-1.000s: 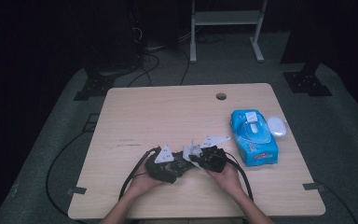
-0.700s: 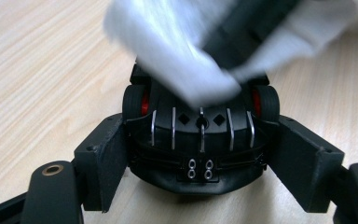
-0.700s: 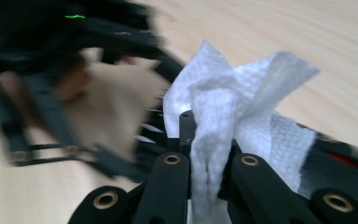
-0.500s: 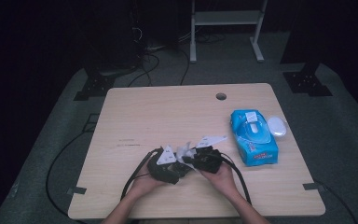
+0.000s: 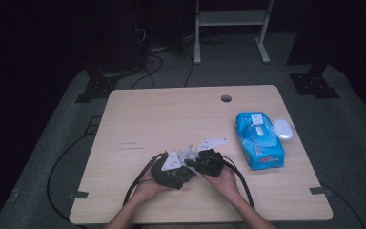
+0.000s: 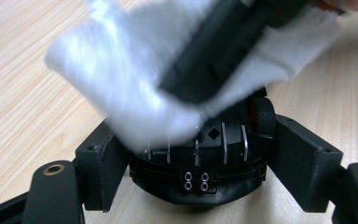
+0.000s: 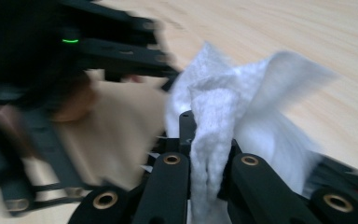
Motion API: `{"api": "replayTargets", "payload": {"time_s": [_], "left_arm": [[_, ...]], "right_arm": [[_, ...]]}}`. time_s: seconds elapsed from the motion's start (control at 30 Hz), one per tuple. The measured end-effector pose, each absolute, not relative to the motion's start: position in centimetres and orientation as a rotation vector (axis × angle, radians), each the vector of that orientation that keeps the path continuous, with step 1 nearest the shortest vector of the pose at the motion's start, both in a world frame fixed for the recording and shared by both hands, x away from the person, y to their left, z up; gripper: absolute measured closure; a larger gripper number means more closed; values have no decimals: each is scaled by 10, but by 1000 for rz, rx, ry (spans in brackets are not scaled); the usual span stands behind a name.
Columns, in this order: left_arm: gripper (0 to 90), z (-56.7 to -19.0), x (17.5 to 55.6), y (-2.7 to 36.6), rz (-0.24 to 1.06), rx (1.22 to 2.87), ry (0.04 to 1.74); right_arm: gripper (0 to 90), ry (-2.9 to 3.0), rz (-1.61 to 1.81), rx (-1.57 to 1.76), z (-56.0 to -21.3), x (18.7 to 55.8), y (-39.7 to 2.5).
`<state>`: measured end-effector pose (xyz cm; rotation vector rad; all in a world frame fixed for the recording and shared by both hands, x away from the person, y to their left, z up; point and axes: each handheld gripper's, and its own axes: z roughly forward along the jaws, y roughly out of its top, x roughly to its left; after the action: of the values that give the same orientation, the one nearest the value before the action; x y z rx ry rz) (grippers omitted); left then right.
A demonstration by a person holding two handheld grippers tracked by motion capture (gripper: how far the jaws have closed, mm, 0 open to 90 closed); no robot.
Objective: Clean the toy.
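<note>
Pinching a white wipe (image 7: 214,135), the right gripper (image 5: 208,161) has its 2 jaws clamped on it near the table's (image 5: 171,114) front edge. Left gripper (image 5: 171,169) sits touching alongside, jaws spread apart, the wipe draped just ahead of them. Blue wipe pack (image 5: 259,139) lies near the right edge.

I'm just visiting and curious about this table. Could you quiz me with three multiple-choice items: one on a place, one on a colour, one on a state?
1. Where does the wipes pack lie?
A. the table's right side
B. the left side
C. the floor

2. What colour is the pack?
A. red
B. blue
C. green

3. What does the right gripper hold?
A. nothing
B. a pen
C. a white wipe

Answers: 1 A, it shows right of the hands in the high view. 2 B, its wrapper is blue. 3 C, the wipe is pinched between its jaws.
</note>
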<state>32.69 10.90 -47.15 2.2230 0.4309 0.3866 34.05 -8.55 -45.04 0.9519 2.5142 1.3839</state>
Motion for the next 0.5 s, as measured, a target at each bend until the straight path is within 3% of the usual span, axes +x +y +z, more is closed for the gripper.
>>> {"api": "replayTargets", "payload": {"time_s": [0.5], "left_arm": [[247, -470, 325, 106, 404, 2227, 422]], "right_arm": [[867, 2412, 1296, 1049, -449, 345, -88]]}}
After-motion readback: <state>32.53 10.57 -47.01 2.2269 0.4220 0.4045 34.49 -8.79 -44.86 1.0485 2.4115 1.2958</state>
